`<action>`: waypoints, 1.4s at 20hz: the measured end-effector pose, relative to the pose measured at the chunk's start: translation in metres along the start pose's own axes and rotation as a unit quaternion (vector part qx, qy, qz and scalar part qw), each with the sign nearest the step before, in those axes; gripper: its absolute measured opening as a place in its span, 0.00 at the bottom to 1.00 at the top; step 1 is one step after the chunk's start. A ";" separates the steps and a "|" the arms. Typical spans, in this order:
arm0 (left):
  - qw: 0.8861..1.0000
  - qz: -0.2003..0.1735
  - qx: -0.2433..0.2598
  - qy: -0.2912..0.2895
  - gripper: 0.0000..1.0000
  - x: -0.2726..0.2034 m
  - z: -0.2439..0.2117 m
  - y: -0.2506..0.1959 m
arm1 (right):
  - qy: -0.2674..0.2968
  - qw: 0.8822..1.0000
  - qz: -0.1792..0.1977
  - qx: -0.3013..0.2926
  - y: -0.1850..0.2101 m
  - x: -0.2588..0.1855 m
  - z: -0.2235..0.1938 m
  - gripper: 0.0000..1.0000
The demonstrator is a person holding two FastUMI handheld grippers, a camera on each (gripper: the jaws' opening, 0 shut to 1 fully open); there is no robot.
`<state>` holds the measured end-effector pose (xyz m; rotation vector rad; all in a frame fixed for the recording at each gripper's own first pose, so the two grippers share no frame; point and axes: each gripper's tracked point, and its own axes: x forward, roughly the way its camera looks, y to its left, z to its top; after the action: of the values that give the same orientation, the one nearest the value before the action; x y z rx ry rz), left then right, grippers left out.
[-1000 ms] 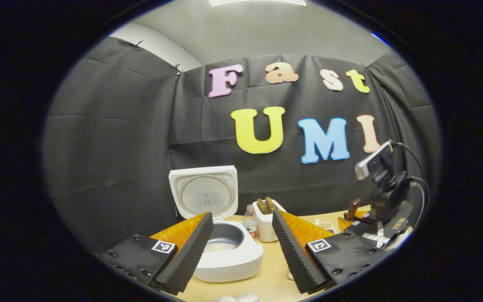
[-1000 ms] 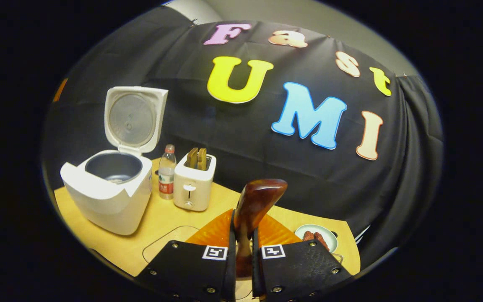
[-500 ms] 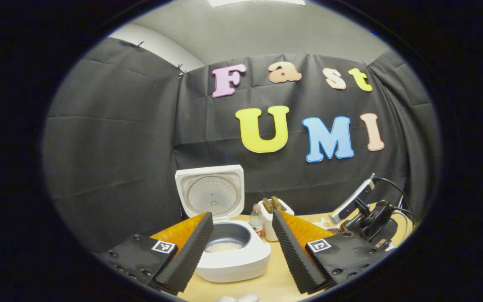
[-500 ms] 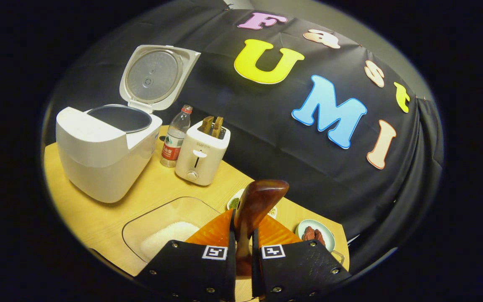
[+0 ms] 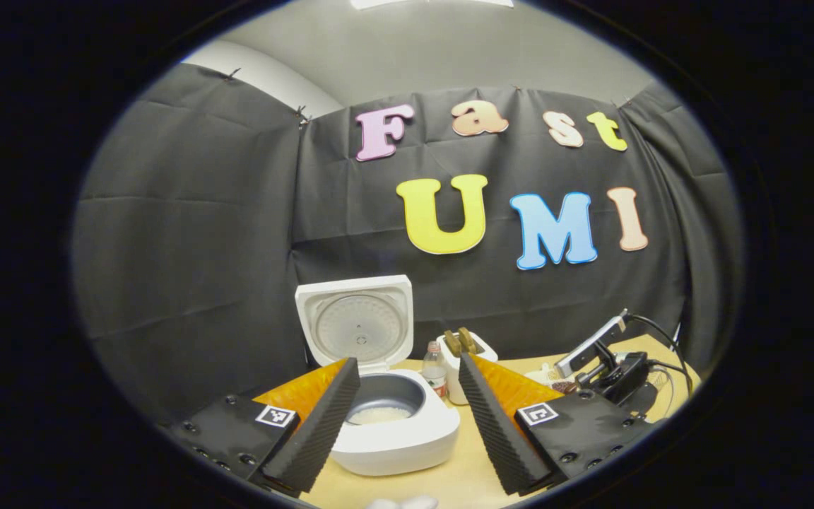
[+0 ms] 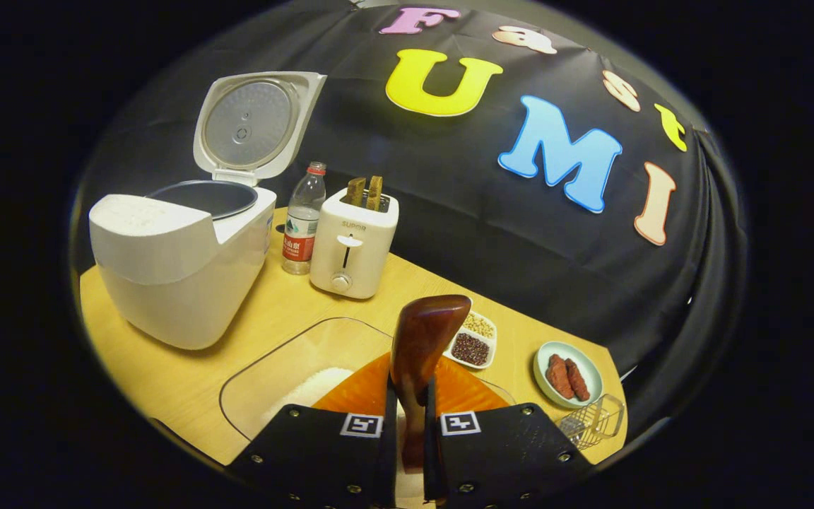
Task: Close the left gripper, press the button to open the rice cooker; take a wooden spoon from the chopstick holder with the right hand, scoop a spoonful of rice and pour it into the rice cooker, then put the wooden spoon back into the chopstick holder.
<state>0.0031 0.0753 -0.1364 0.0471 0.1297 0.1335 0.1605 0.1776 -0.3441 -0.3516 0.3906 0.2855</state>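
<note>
The white rice cooker (image 5: 396,435) (image 6: 181,276) stands with its lid (image 6: 251,124) up, and white rice lies in its pot (image 5: 379,413). My left gripper (image 5: 407,362) hangs open just in front of it, holding nothing. My right gripper (image 6: 408,385) is shut on the handle of a dark wooden spoon (image 6: 427,336), whose bowl points up and forward. Below it sits a clear glass dish (image 6: 287,360) holding white rice (image 6: 311,389). A wire holder (image 6: 594,418) stands at the table's right edge. The right gripper (image 5: 605,367) also appears low at the right of the left gripper view.
A water bottle (image 6: 301,219) and a white toaster (image 6: 352,244) with two slices stand behind the dish. A small divided dish of beans (image 6: 476,341) and a plate of red pieces (image 6: 564,375) lie to the right on the wooden table (image 6: 167,382).
My right gripper has dropped and tipped down with the spoon, bringing the glass rice dish closer beneath it. The left gripper has barely moved.
</note>
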 end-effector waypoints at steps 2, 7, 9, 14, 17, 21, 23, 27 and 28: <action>1.000 0.000 0.002 0.002 0.98 0.000 -0.001 0.001 | 0.007 0.999 0.016 0.041 0.010 0.000 0.000 0.16; 1.000 -0.003 0.007 0.011 0.98 0.002 -0.006 0.005 | 0.027 0.984 0.054 0.171 0.030 0.004 0.004 0.16; 1.000 -0.002 0.005 0.015 0.98 0.003 -0.009 0.008 | 0.036 0.969 0.071 0.233 0.036 0.005 0.008 0.16; 1.000 0.001 0.004 0.022 0.98 0.006 -0.014 0.013 | 0.041 0.931 0.118 0.342 0.045 0.004 0.017 0.16; 1.000 0.001 0.007 0.018 0.98 0.009 -0.009 0.013 | 0.046 0.894 0.128 0.427 0.027 0.006 0.009 0.16; 1.000 0.002 0.007 0.016 0.98 0.011 -0.008 0.013 | 0.046 0.869 0.132 0.475 0.006 0.001 -0.002 0.16; 1.000 0.001 0.009 0.013 0.98 0.010 -0.005 0.012 | 0.032 0.859 0.134 0.492 -0.008 -0.006 0.001 0.16; 1.000 0.000 0.016 0.008 0.98 0.007 -0.002 0.009 | 0.006 0.826 0.132 0.549 -0.037 -0.016 0.014 0.16; 1.000 -0.003 0.017 0.006 0.98 0.007 0.000 0.006 | 0.001 0.828 0.127 0.546 -0.042 -0.016 0.015 0.16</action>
<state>0.0090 0.0824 -0.1372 0.0798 0.1446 0.1263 0.1648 0.1417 -0.3129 0.8435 0.5420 0.2765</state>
